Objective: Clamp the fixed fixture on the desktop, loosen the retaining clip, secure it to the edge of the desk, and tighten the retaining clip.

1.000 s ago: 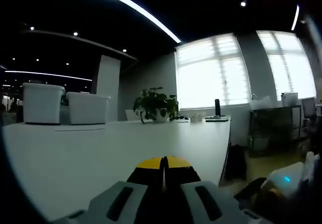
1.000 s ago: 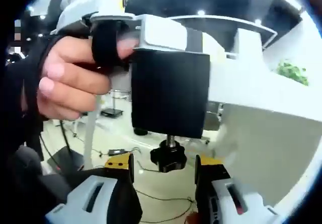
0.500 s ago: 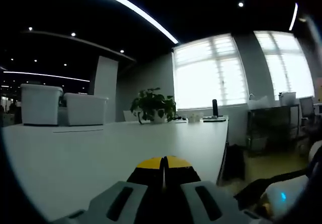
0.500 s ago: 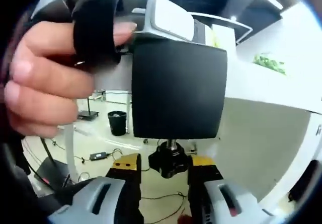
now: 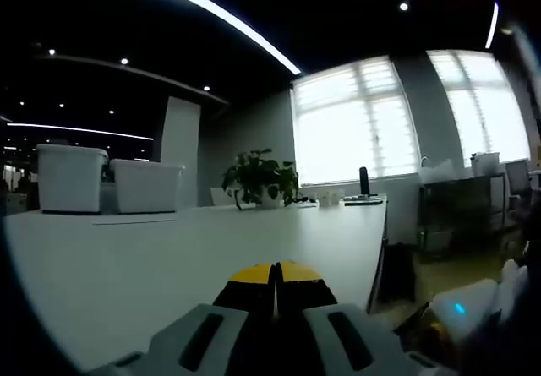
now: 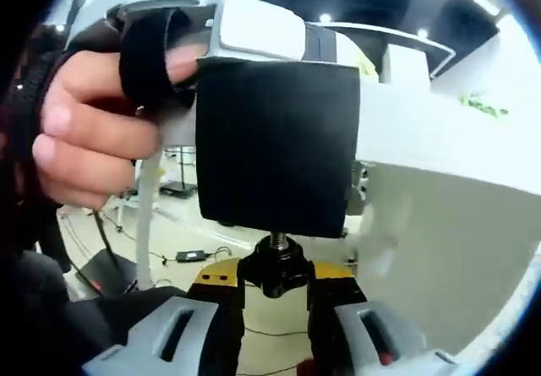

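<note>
An open office with dark ceiling, strip lights and bright windows lies behind a long white desk (image 5: 169, 249) that runs across the lower half of the left gripper view, with a plant (image 5: 258, 176) at mid-frame and two white bins (image 5: 72, 176) at left. The left gripper (image 5: 275, 276) sits low centre in that view, its yellow-tipped jaws pressed together; whether anything is caught between them cannot be told.

In the right gripper view the clamp (image 6: 275, 148) hangs as a black block at frame centre, set against the desk edge at right. A hand (image 6: 80, 135) at upper left grips the grey gadget above it. The right gripper (image 6: 275, 273) has its jaws closed in on the black knob (image 6: 275, 270) at lower centre.

To tighten well, I judge the jaws should stay square on the knob and turn about the screw's line, while the hand steadies the body against the edge.

The screw's long axis runs up and down the frame, knob end pointing to the bottom.
</note>
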